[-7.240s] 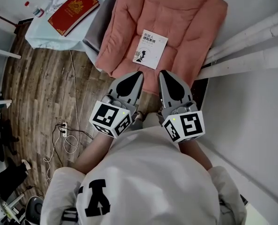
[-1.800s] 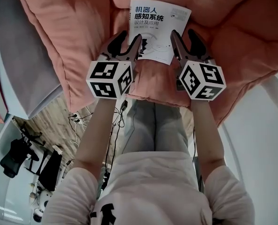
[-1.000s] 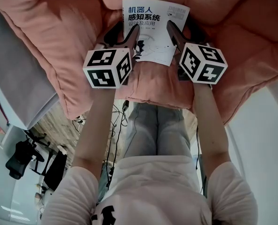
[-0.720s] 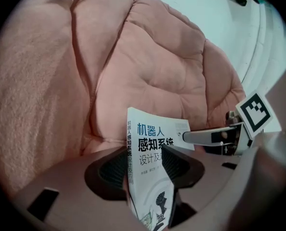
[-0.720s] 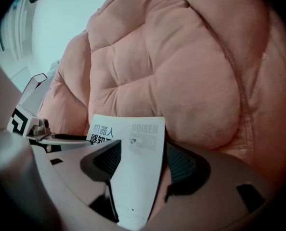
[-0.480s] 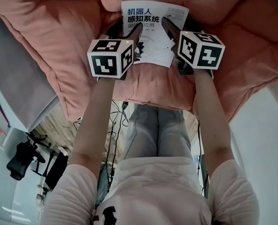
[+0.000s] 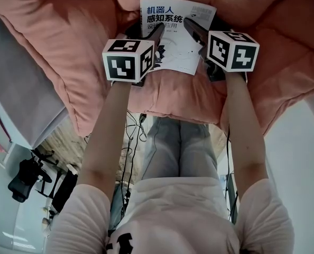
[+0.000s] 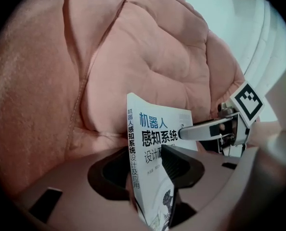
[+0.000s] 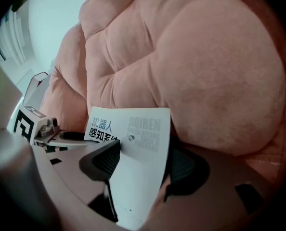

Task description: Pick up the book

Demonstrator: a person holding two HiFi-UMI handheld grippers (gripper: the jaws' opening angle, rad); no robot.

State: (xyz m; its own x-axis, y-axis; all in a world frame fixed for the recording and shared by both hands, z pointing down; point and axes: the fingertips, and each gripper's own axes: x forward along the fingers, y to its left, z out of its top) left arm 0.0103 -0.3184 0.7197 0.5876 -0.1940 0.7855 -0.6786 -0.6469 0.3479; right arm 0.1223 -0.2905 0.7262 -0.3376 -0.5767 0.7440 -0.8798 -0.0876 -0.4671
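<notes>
Squarely between two hand-held tools, a white paperback book with blue and black Chinese title lettering lies cover-up on a puffy, quilted salmon-pink cushion, its lower edge turned toward the person who leans over it in a pale T-shirt and grey trousers. The left gripper, a grey two-jaw tool topped by a black-and-white marker cube, reaches in at the spine side. In the left gripper view the spine edge stands in the gap between its two ribbed dark pads, with one pad over the front cover and the other down on the cushion side. The jaws gape wide and have just eased inward a little, yet they do not clamp the book. The right gripper, of the same make, comes in at the opposite long edge. In the right gripper view that edge likewise sits between its pads, one above the cover near the pale grey print and one tucked beneath. These jaws have just been spreading further and stand released, not squeezing the book. Both bare forearms stretch out side by side from the shoulders. Below the cushion's near rim, a strip of wood-plank floor shows, with dark cables trailing over it.
</notes>
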